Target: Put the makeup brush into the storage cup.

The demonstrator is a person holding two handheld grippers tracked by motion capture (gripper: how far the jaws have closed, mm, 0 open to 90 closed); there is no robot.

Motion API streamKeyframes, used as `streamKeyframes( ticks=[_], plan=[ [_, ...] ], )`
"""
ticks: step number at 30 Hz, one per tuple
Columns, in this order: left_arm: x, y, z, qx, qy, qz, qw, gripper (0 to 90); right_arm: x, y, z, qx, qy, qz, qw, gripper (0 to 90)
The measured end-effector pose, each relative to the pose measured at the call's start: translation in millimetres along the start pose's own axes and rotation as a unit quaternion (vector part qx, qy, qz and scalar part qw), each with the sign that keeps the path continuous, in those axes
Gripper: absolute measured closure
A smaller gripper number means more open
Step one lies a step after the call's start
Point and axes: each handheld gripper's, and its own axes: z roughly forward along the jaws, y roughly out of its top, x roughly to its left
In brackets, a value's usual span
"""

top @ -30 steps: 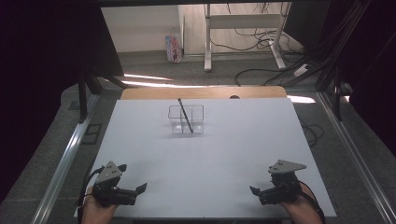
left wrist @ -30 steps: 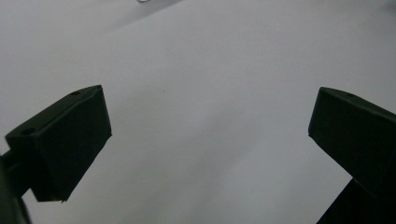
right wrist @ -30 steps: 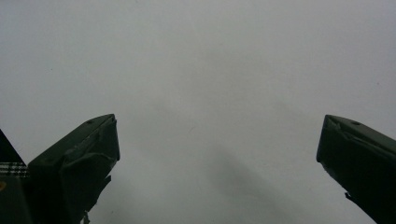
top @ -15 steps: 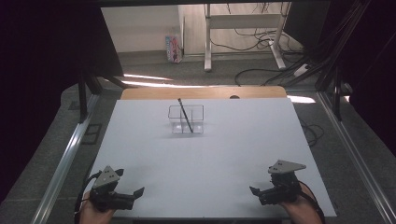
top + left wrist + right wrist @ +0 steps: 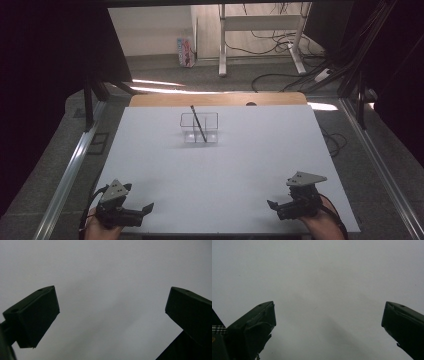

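Now, two hand-held grippers low at near edge of white counter point(image 5: 250, 165): left hand-held gripper point(image 5: 146, 207) with jaws wide apart, empty; right hand-held gripper point(image 5: 272, 205) same, jaws spread, nothing between. One clear box point(image 5: 199, 127) at far middle, well apart from both. One dark pen point(image 5: 199, 124) leaning tilted inside it.

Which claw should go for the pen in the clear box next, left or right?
Neither clearly, perhaps the left claw. The pen leans up and left in the clear box, just left of centre. Both it and the right claw are open, at the near edge.
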Motion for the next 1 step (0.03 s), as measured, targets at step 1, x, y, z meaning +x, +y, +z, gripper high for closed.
streamKeyframes(
  ticks=[1],
  plan=[
    [0.0, 0.2, 0.3, 0.002, 0.0, 0.001, 1.0, 0.0, -0.3, -0.1, 0.1, 0.0, 0.001, 0.0, 1.0, 0.0]
  ],
)
